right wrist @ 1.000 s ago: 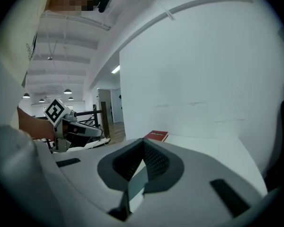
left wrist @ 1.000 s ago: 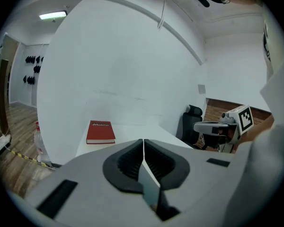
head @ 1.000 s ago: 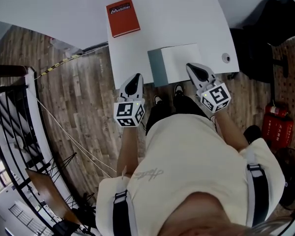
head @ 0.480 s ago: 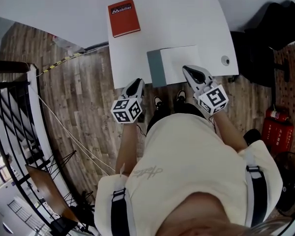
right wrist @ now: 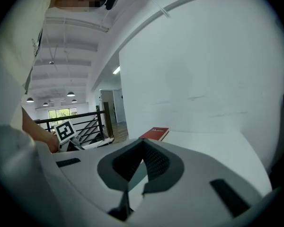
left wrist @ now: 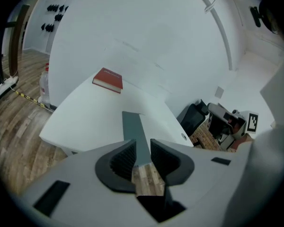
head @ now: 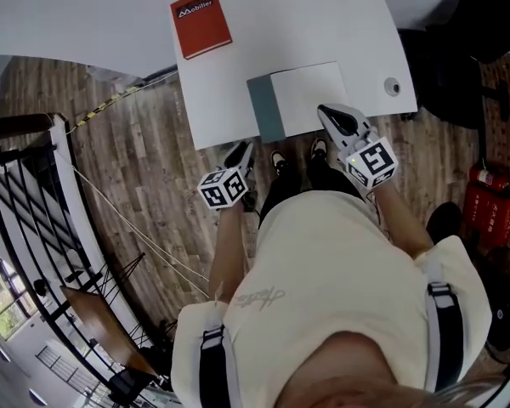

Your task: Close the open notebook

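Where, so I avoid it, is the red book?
In the head view the red book lies in the far left corner of the table, apart from the notebook at its front edge.

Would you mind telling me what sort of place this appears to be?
Probably an office or studio mezzanine: a white desk, a black stair railing and a red fire extinguisher on wood flooring.

Left gripper low, jaws parted; right gripper forward, jaws apparently together.

Right claw sat over the notebook's lower-right corner in the head view, so couldn't tell if it pinched anything. Worktop got cropped up top.
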Motion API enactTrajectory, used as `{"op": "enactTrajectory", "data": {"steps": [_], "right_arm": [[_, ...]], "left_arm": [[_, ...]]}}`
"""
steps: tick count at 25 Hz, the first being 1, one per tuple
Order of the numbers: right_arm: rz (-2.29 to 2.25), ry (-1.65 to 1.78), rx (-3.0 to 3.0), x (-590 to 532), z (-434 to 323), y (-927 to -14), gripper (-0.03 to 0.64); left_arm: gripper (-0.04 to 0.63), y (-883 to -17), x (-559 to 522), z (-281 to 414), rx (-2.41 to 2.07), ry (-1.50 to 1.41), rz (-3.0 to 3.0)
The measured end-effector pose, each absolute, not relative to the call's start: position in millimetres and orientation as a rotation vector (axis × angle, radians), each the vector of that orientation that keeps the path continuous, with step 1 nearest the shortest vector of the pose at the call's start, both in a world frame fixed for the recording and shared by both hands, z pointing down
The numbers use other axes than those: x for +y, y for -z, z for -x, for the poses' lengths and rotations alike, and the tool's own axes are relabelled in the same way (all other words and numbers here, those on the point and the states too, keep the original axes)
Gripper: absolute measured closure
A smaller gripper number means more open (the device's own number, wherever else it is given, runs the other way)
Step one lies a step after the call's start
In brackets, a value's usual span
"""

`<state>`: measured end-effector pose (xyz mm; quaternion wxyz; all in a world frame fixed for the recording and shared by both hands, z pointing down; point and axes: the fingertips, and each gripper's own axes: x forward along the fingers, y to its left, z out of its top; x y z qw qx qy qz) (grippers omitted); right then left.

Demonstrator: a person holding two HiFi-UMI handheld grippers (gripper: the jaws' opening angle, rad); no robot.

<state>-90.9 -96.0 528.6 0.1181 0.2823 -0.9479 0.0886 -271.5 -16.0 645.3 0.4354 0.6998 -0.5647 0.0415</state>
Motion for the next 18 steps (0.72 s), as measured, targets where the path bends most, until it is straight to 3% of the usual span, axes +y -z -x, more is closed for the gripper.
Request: {"op": "enactTrajectory", "data": {"steps": [8,18], "right_arm": [[-0.871,-0.271,-2.724,-94.7,72.8,-532.4,0.611],[-0.859,-0.239,-2.642,-85.6,65.7,-543.0,0.611]], "left_arm": [[0.492,-724.7,-3.3,254.1,-1.252,-0.192,-1.633],[0.491,-759.5,-10.4,243.6,-1.121,-0.062,-1.522]]}}
